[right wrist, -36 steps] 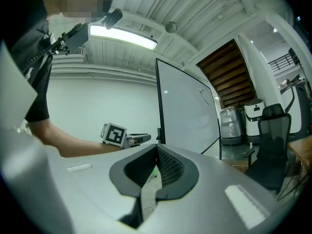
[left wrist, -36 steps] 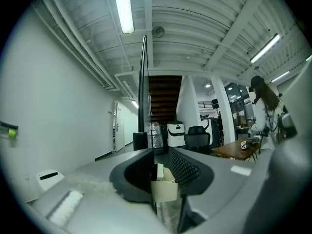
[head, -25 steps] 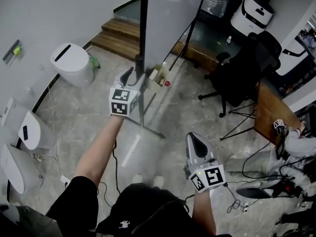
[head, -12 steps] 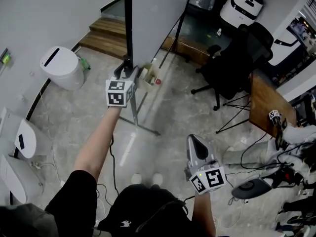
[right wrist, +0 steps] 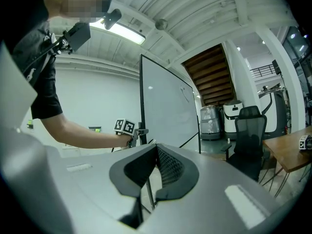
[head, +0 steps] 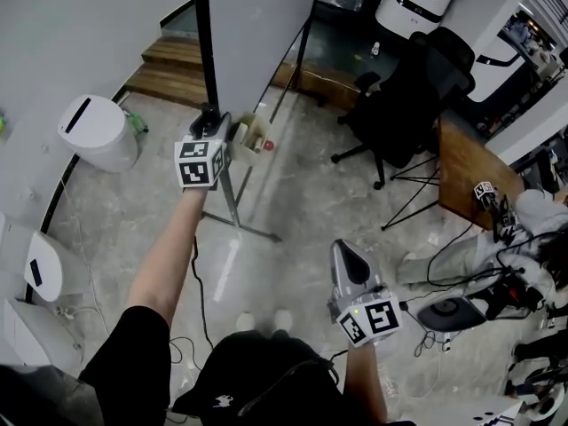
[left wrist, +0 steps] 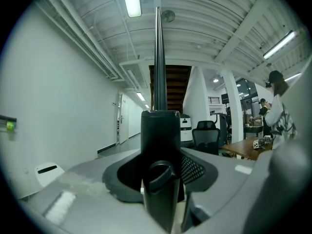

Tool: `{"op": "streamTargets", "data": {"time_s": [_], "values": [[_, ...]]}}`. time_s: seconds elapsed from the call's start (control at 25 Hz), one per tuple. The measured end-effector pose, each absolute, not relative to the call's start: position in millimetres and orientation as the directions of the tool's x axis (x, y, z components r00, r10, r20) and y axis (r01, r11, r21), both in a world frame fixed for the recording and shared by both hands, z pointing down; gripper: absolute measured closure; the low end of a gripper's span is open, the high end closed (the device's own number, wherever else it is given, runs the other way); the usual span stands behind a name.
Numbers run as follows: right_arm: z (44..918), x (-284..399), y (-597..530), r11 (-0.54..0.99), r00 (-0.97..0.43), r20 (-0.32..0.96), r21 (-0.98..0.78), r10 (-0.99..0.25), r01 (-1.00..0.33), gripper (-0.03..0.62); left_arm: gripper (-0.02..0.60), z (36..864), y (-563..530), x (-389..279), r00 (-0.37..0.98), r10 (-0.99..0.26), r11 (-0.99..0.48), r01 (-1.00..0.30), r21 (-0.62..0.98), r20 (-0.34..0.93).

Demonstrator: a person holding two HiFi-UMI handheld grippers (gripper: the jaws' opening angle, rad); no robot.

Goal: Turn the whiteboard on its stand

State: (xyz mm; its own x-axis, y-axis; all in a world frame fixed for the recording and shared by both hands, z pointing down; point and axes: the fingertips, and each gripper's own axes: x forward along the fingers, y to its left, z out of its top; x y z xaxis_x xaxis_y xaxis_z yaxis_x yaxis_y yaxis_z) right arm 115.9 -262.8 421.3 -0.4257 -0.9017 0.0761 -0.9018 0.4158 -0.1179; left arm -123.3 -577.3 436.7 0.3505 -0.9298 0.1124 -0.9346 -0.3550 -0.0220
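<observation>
Grey stone floor [head: 302, 193] lies under everything, with wooden steps [head: 169, 60] by the white wall. The whiteboard [head: 262, 25] stands on its stand, straight up, just past the tips of the left claw [head: 220, 124]. We see the board from its thin side. The black post [head: 204, 43] of the stand runs up the board's edge. The left claw reaches out to this post with a long bare arm behind it. The post sits right between the two jaws, and a round black knob [left wrist: 160, 175] on the post sits there too. The jaws are closing in on the post, but a dark gap shows on one side, so they do not squeeze it yet. A small tray [head: 251, 134] with little things in it hangs on the stand, just to the right of the left claw.

The right claw [head: 349, 260] hangs low and close to the person's body, well apart from the stand. Its jaws are apart and nothing is between them. A black chair [head: 404, 96] and a brown wooden table [head: 461, 176] are far off, ahead and to the right of the right claw. A white bin [head: 93, 131] stands on the floor to the left of the left claw.
</observation>
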Motion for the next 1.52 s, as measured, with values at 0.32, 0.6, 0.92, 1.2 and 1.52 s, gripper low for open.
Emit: {"op": "streamTargets", "data": {"time_s": [0.32,0.6,0.92,1.2,1.52], "values": [[422,116,-252,0.408,-0.417,0.072,-0.111,-0.906,-0.906,0.585,0.396,440,-572,-123,0.356,-0.925,-0.36,-0.933,-0.009,0.129],[421,121,-239,0.384,-0.393,0.07,-0.113,-0.917,-0.916,0.585,0.397,444,-571,-121,0.36,-0.922,-0.363,-0.932,0.003,0.141],[419,126,-224,0.368,-0.376,0.065,-0.108,-0.924,-0.923,0.585,0.399,441,-557,-123,0.346,-0.929,-0.348,-0.937,0.008,0.134],[416,125,-218,0.373,-0.38,0.056,-0.105,-0.923,-0.922,0.585,0.399,442,-541,-129,0.349,-0.926,-0.352,-0.936,0.007,0.141],[417,124,-215,0.4,-0.407,0.048,-0.107,-0.912,-0.91,0.585,0.399,444,-510,-138,0.354,-0.923,-0.357,-0.934,0.013,0.15]]}}
